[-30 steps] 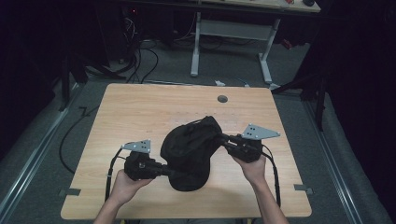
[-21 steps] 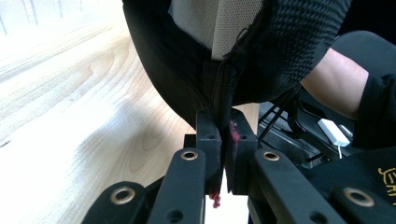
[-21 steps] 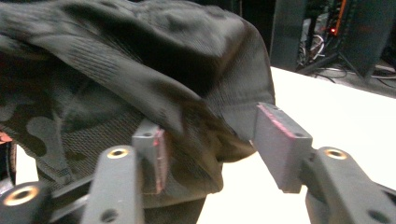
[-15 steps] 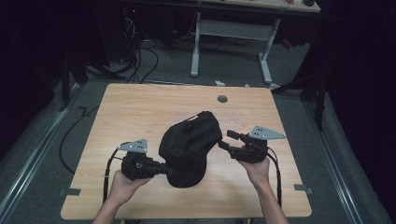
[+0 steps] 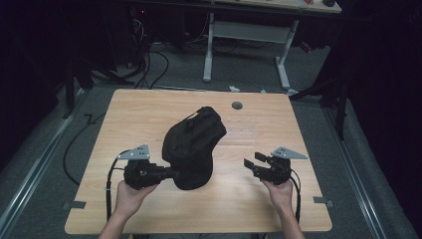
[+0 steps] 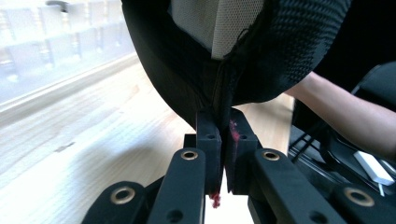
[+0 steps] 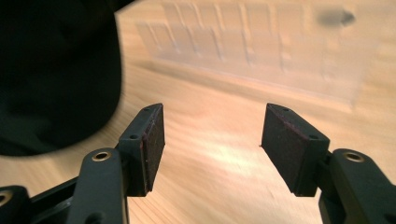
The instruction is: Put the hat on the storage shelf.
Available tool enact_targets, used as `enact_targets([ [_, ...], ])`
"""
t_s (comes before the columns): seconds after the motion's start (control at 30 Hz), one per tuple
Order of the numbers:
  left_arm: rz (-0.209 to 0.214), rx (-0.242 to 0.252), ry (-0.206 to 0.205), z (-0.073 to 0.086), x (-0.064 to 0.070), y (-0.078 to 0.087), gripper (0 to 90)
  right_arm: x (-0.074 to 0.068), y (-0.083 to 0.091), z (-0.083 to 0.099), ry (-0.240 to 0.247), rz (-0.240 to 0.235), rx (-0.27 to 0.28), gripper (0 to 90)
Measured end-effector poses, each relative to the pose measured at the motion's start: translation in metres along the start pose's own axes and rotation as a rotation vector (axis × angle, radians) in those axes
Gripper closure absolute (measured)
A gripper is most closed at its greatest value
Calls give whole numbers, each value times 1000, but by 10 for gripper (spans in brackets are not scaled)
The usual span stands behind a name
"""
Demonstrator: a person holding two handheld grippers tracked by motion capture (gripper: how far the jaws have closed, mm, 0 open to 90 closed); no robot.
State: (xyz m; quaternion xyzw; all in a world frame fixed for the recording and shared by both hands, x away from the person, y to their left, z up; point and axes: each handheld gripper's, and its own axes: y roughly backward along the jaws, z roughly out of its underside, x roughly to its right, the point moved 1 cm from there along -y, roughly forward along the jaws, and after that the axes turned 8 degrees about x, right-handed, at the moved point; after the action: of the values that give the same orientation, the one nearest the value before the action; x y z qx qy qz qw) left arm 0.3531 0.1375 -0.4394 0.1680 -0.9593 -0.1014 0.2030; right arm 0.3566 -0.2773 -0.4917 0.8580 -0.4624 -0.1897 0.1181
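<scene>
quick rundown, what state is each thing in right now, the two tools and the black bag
left tool: shut, pinching a seam edge of the black fabric bag
right tool: open, nothing between its pads, apart from the bag
black fabric bag: lying bunched on the wooden table, held at its near left edge
round grey cap: sits in the table at the far side
</scene>
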Motion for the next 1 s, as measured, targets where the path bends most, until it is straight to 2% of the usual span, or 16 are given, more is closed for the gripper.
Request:
enact_targets([
  [0.1, -14, 11, 5, -1, -2, 1, 863, 3, -2, 14, -4, 63, -33, 389],
  [0.27, -51, 21, 5, -3, -4, 3, 862, 8, -7, 31, 16, 165, -94, 379],
  [0.43, -80, 44, 12, -6, -7, 5, 862, 7, -10, 37, 68, 239, -129, 379],
  [0.47, -88, 49, 13, -7, -8, 6, 862, 8, -10, 38, 81, 246, -130, 380],
  [0.67, -131, 68, 12, -11, -11, 9, 862, 9, -13, 42, 77, 290, -159, 383],
  [0.77, -144, 79, 13, -13, -12, 10, 862, 9, -13, 42, 90, 312, -152, 387],
  [0.93, -165, 95, 18, -17, -17, 13, 861, 7, -17, 42, 115, 333, -189, 394],
  [1.0, -177, 101, 24, -19, -20, 15, 861, 8, -18, 42, 107, 330, -189, 394],
])
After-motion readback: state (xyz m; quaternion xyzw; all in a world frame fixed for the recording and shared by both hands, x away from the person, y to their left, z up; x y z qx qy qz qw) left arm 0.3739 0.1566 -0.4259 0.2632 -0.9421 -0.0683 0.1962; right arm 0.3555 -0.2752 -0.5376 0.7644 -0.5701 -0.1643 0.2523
